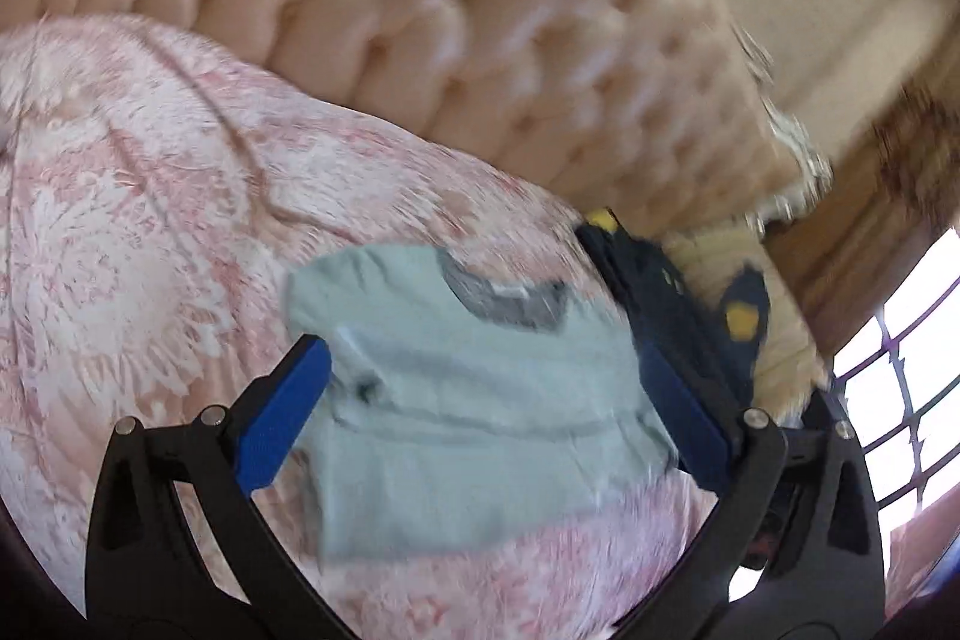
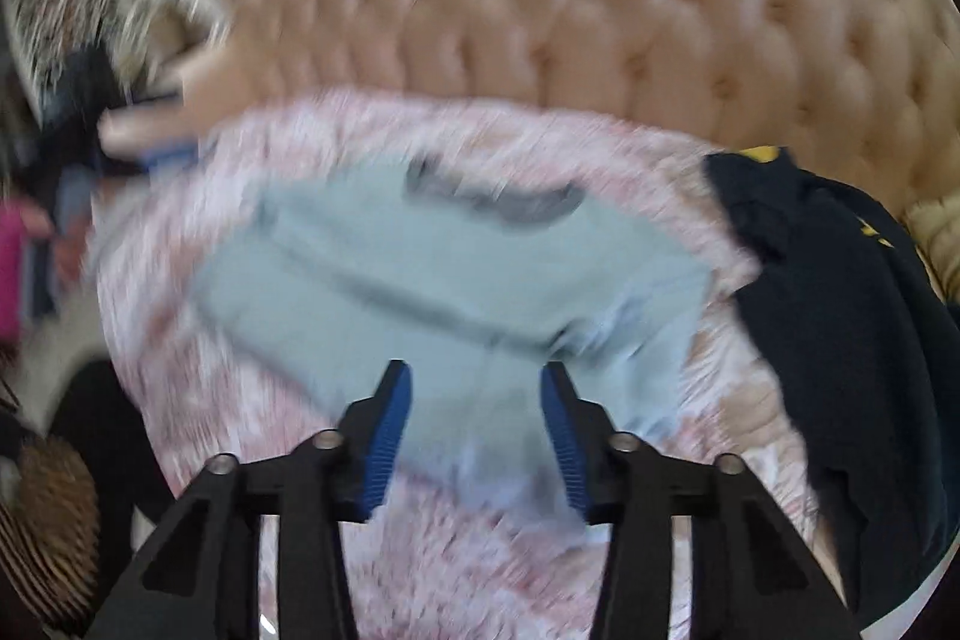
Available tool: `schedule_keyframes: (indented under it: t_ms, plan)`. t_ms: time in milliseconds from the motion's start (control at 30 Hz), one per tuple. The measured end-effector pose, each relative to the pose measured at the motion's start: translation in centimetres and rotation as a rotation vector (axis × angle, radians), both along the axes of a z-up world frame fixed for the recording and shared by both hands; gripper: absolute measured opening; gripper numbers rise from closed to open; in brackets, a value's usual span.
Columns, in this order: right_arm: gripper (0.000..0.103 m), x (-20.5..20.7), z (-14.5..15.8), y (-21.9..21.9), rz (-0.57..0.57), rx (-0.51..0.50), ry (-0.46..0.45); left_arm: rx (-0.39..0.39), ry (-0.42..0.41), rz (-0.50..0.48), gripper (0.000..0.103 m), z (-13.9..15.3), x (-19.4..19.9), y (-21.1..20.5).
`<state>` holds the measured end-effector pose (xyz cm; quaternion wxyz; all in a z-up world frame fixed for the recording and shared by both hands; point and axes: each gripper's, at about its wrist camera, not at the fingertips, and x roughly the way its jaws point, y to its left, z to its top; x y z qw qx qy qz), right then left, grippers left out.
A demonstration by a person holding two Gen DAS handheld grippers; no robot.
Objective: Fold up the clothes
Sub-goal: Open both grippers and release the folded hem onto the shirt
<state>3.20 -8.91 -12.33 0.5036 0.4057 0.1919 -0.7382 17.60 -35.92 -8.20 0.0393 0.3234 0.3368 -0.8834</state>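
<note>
A pale blue-grey T-shirt (image 1: 474, 400) lies partly folded on the pink patterned bedspread (image 1: 150, 196), its grey collar toward the headboard. My left gripper (image 1: 480, 358) is wide open above the shirt, with the blue pads on either side of it. In the right wrist view the same shirt (image 2: 456, 268) lies ahead, blurred by motion. My right gripper (image 2: 477, 376) is open over the shirt's near hem and holds nothing.
A dark navy garment with yellow print (image 2: 840, 316) lies on the bed to the right of the shirt; it also shows in the left wrist view (image 1: 672, 292). A tufted beige headboard (image 1: 480, 28) runs behind. A window (image 1: 900, 388) is at the right.
</note>
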Motion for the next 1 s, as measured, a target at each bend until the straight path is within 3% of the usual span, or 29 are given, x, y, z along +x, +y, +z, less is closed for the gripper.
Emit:
schedule_keyframes:
  t_ms: [133,233,400,533,600,700,833,1000]
  plan:
    - [0.036,0.1,-2.9,0.5,-0.024,-0.018,-0.086,-0.011,-0.057,-0.095,0.103,-3.1,-0.7,3.5]
    - [0.035,-1.3,-3.8,1.4,-0.091,-0.051,-0.121,0.014,-0.102,-0.087,0.103,-5.7,-0.9,3.9]
    - [0.034,-4.2,-3.3,2.9,-0.189,-0.111,-0.154,0.064,-0.145,-0.046,0.103,-8.3,-1.0,2.7]
    - [0.034,-5.7,-2.2,4.0,-0.253,-0.168,-0.192,0.094,-0.154,-0.056,0.103,-8.6,-1.0,1.9]
    - [0.034,-4.6,-1.3,3.4,-0.21,-0.134,-0.126,0.081,-0.153,-0.066,0.103,-8.3,-0.9,2.1]
    - [0.034,-2.0,0.0,1.4,-0.11,-0.021,0.146,0.091,-0.15,-0.071,0.103,-8.3,-1.1,1.8]
    - [0.034,-1.3,-1.5,-0.9,-0.044,0.191,0.518,0.102,-0.149,-0.07,0.103,-8.7,-0.8,1.7]
    - [0.034,-2.0,-3.2,-1.9,0.03,0.212,0.63,0.068,-0.153,-0.078,0.103,-8.6,-0.7,2.2]
